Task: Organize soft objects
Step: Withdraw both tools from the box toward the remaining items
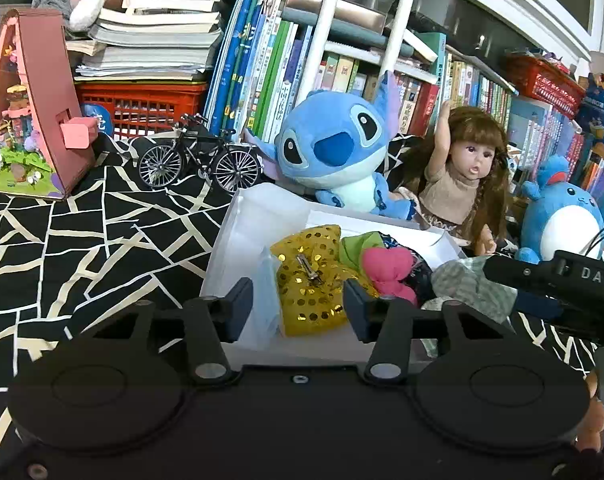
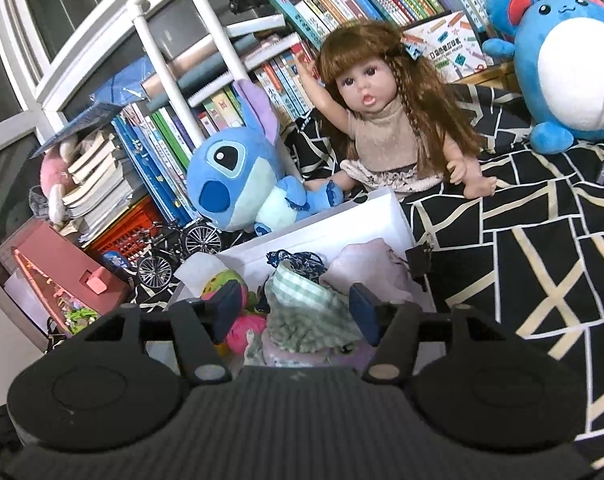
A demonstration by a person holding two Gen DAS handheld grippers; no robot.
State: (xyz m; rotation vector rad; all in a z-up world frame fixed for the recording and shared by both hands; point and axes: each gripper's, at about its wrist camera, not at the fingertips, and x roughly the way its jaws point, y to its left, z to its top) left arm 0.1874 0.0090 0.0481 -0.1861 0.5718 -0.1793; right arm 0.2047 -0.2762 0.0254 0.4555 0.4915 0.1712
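Left claw [image 1: 298, 304], lower centre of its view, stands partly open over the shallow white cardboard box [image 1: 258, 216], gripping nothing; the yellow gold-sequinned fabric bow [image 1: 307, 280] lies in the box between and beyond its fingers, untouched as far as can be told. Right claw [image 2: 296, 312], lower centre, stands wide apart and empty above a crumpled green-and-white checked cloth [image 2: 302, 304] in the same box. Box rests on a black surface with cream lines [image 1: 82, 240]; a blue plush alien toy [image 1: 333, 144] and a long-haired brown-haired doll [image 1: 465, 176] sit just behind it.
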